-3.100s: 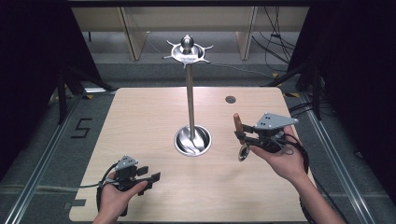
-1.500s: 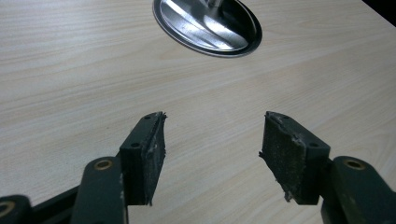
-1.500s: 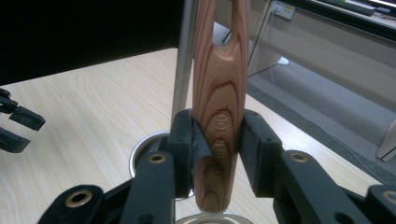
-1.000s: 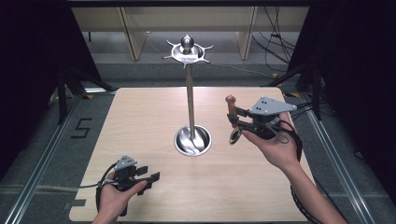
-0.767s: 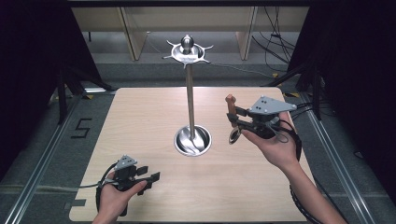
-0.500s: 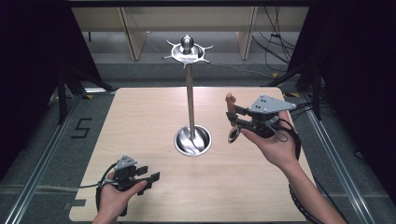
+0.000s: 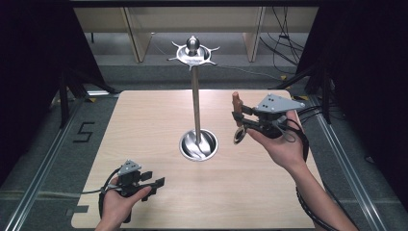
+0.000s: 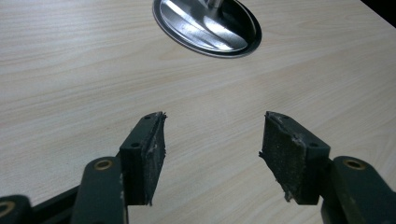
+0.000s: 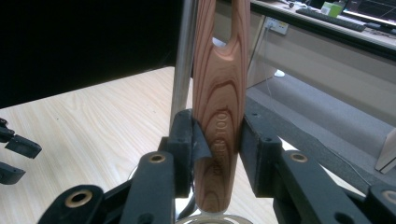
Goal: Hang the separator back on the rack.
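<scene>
In right hand-held gripper (image 9: 217,149), clamped wooden handle (image 9: 219,107), left agape

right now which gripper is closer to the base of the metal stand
Right. The right gripper is held up just right of the round base, shut on a wooden tool. The left gripper sits open near the table's front edge, farther off.

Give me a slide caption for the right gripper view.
Right gripper clamps a reddish wooden utensil handle with a slotted top upright, in front of the steel stand pole over the pale wooden table.
</scene>
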